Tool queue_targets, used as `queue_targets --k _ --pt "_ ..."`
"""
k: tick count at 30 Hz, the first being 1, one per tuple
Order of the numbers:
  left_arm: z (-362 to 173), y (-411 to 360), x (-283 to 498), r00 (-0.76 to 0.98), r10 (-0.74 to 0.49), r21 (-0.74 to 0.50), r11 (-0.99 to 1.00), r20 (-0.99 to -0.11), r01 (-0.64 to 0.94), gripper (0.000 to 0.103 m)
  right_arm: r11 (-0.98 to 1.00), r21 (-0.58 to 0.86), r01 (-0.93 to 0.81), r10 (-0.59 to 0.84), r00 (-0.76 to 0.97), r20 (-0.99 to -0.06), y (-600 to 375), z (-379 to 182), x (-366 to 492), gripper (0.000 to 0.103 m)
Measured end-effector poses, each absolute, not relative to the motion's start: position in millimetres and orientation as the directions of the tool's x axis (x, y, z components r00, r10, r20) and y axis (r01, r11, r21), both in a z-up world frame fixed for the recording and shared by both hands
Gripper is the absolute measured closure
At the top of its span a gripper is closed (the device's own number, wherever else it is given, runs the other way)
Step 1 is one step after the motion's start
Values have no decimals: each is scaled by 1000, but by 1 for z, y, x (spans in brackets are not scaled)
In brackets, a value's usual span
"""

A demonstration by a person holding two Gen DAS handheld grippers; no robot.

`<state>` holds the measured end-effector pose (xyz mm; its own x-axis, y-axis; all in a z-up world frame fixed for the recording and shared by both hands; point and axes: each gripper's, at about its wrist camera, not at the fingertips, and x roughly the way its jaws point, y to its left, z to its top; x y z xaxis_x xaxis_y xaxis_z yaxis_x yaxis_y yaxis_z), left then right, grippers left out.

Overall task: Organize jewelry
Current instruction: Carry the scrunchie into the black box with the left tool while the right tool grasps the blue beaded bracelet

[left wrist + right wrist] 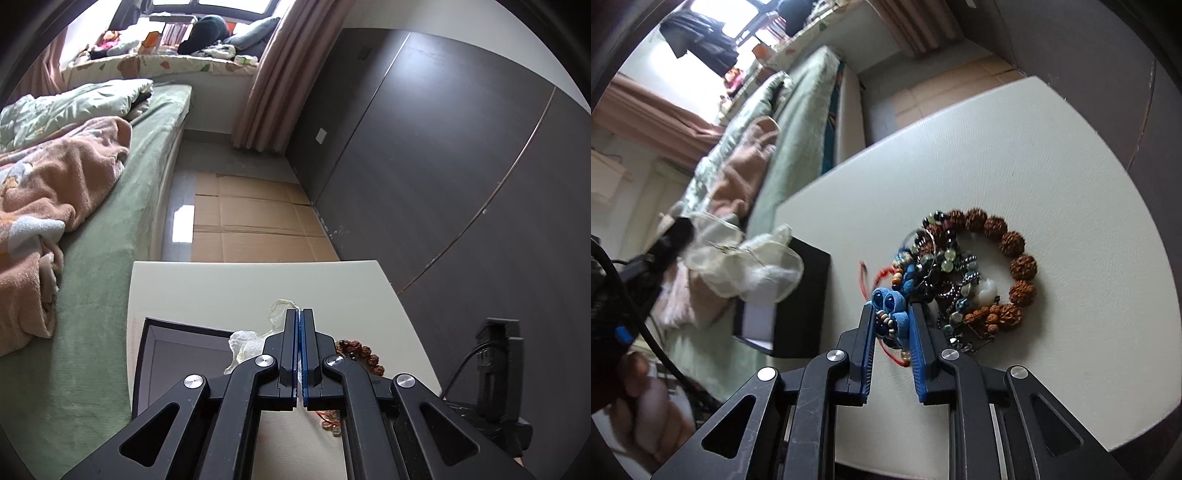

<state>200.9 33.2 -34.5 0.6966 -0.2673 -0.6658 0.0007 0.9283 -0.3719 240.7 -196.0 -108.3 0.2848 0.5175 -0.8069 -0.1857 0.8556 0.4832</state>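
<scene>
The left wrist view shows the left tongs pressed fully together, blue pads meeting, with a pale gauze pouch bunched just behind and to the left of them; whether the cloth is actually pinched between the pads cannot be told from here. The right wrist view shows that same pouch hanging at the tip of the left tongs, draped over the near corner of the black box.

Only the right wrist view shows the jewelry heap whole: a brown seed-bead bracelet ringing glass beads, chains and a white stone. From the left view only a few brown beads peep out on the right of the tongs. The right tongs are clamped on a blue beaded charm with a red cord trailing off it, at the left edge of the heap, which lies just ahead and to the right of them.

The box sits open at the left edge of the tabletop, left of the left tongs. Ahead of both tongs the tabletop is bare out to its far edge. A bed runs alongside on the left, and a dark wardrobe wall stands on the right.
</scene>
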Motion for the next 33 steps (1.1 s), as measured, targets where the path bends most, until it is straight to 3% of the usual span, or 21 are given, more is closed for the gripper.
queue_targets --k 4,9,15,21,25,33 --pt "-31 31 198 703 -260 -364 932 -662 3 103 859 482 -171 511 320 -798 -208 -100 241 84" --pt "-34 33 198 705 -238 -348 937 -668 -14 103 943 315 -105 330 405 -853 -224 -98 247 84" --pt "-33 44 194 716 -229 -363 931 -660 -37 103 853 499 -156 517 397 -759 -229 -87 245 84" --pt "-35 56 180 724 -222 -382 922 -653 -61 103 775 588 -232 628 390 -673 -215 -77 239 84" --pt "-41 69 173 722 -213 -394 915 -658 -90 103 758 605 -244 649 373 -663 -200 -79 239 84" --pt "-48 87 167 719 -208 -418 900 -663 -124 103 802 560 -206 596 336 -730 -168 -105 248 84"
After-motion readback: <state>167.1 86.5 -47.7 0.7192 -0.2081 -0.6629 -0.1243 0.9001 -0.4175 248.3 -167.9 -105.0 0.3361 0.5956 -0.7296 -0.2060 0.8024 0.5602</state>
